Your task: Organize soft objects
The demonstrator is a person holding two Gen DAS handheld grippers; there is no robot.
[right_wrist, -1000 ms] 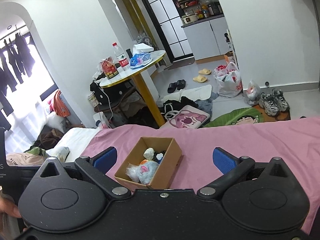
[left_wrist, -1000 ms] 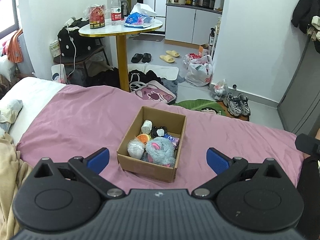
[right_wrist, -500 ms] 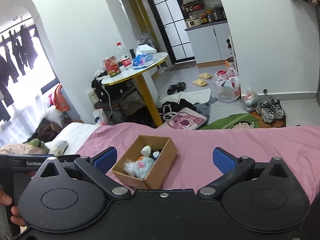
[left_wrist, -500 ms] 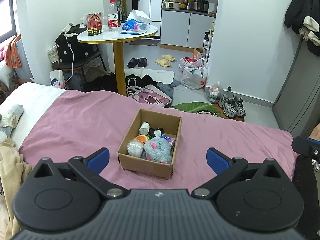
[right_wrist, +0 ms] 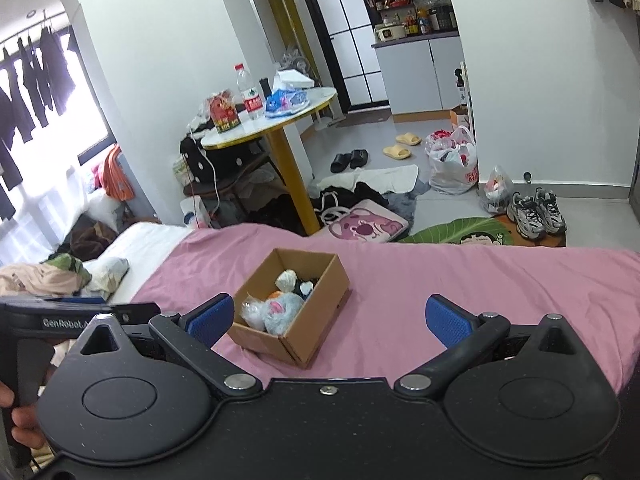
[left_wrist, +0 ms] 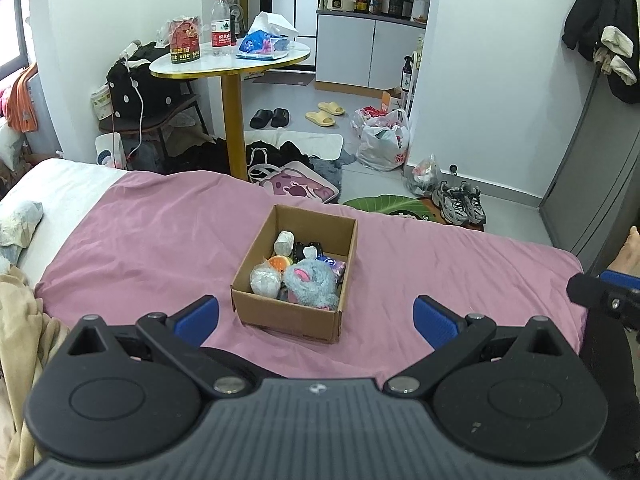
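Left gripper (left_wrist: pixel 316 316): jaws spread wide, blue pads w/ nothing between them, held above the pink sheet (left_wrist: pixel 160 240). Box (left_wrist: pixel 296 312) sits straight ahead of it, roughly centred between the fingers, just beyond the tips, not touching.

Right gripper (right_wrist: pixel 330 318): also wide open, empty. Box (right_wrist: pixel 304 332) lies ahead & toward its left finger; near corner is just beside the left pad (right_wrist: pixel 212 318) in view, contact can't be told. Right pad (right_wrist: pixel 444 322) is over bare sheet, well apart from the box.

Box is open-topped cardboard, resting flat on the sheet. Inside: blue-grey plush (left_wrist: pixel 312 284) w/ pink patch at the near side, white bagged ball (left_wrist: pixel 265 279) to its left, orange item (left_wrist: pixel 280 261) behind that, small white lump (left_wrist: pixel 284 242) farther back, black-and-white piece (left_wrist: pixel 308 250) & a purple-blue packet (left_wrist: pixel 334 266) toward the far right. All sit below or around the rim; plush is about level w/ the near wall.

Other gripper's tip (left_wrist: pixel 600 294) shows at far right of left view; left gripper's body w/ "GenRobot" lettering (right_wrist: pixel 64 320) at far left of right view, a hand (right_wrist: pixel 20 428) gripping its handle.

Beyond the bed: round table (left_wrist: pixel 232 62) w/ bottle (left_wrist: pixel 221 26), shoes (left_wrist: pixel 460 204) on floor.
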